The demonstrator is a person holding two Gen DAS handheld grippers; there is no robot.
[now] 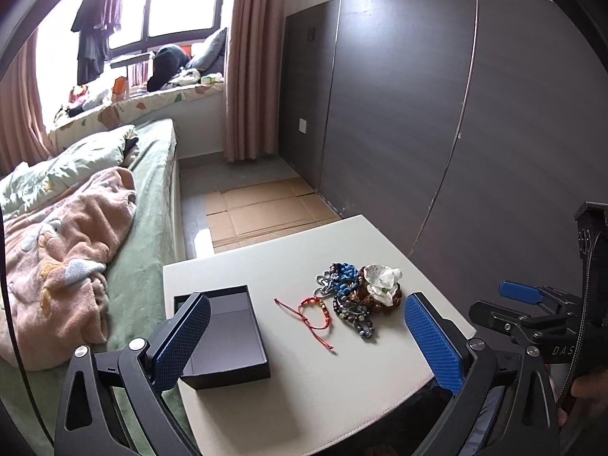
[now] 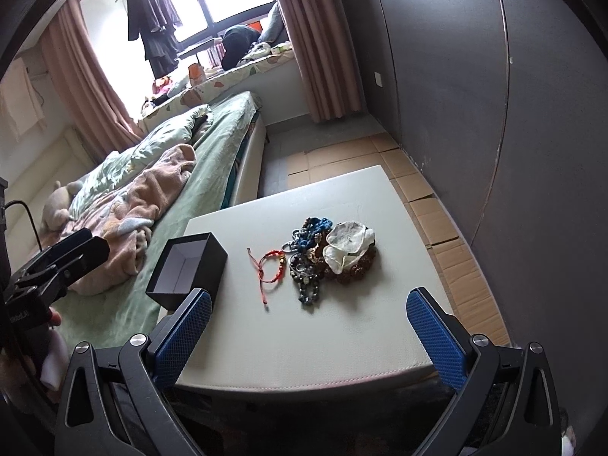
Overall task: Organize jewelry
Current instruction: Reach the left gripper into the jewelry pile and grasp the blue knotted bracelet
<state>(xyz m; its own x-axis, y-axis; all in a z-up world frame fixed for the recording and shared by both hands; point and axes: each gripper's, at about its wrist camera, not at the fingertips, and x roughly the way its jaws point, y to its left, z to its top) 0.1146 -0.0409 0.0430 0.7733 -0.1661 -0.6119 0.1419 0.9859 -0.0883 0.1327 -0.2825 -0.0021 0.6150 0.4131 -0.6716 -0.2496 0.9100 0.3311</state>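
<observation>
Both grippers agape above table

Left gripper: jaws spread wide, blue pads facing each other, nothing between them. Right gripper: same, wide apart and empty, its blue pads level. Both held side by side, tilted downward. Bits of the person's fingers show at the handles.
</observation>
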